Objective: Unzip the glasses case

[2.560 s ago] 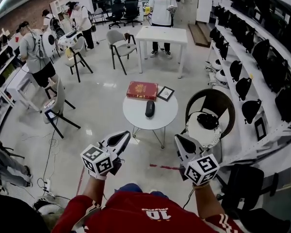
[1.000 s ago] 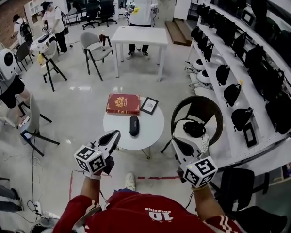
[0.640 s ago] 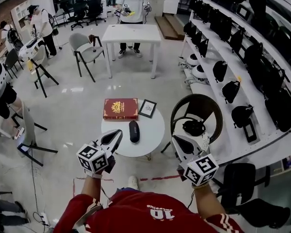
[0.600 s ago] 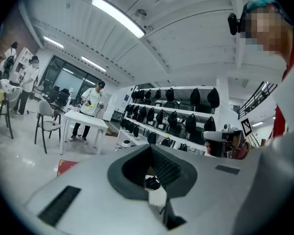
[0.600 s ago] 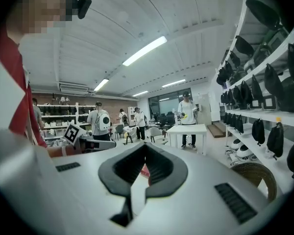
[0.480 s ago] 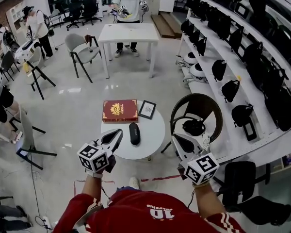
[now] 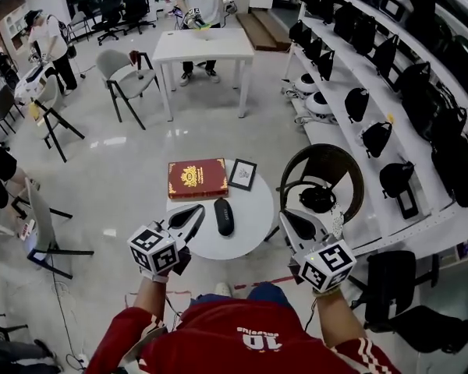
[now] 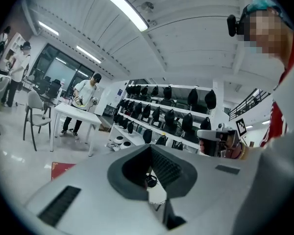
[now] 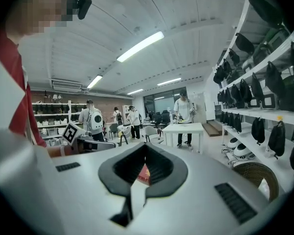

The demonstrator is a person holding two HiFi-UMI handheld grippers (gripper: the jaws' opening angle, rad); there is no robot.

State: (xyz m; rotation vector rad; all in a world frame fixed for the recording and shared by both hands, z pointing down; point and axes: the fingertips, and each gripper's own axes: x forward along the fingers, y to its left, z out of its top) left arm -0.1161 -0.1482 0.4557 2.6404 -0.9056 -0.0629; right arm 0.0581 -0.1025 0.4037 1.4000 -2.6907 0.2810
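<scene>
We hold both grippers out low in front of us, short of the round white table [image 7: 253, 228]; the left gripper [image 7: 195, 210] has its jaws pressed together with nothing between them; the right gripper [image 7: 285, 216] likewise has its jaws together on nothing. The glasses case [image 7: 224, 216], dark and oblong, lies on the near half of the table, between the two grippers' tips in the head view and touched by neither; it looks closed, its zip is too small to make out, and whatever it holds is hidden. Behind it on the table lie a red book [image 7: 197, 178] and, just beside the book, a small framed picture [image 7: 242, 174]; both are apart from the case. To the right, a round wicker chair [image 7: 337, 162] holds a white cushion with a dark object lying on it; the wall shelves [image 7: 339, 142] carry dark bags.
</scene>
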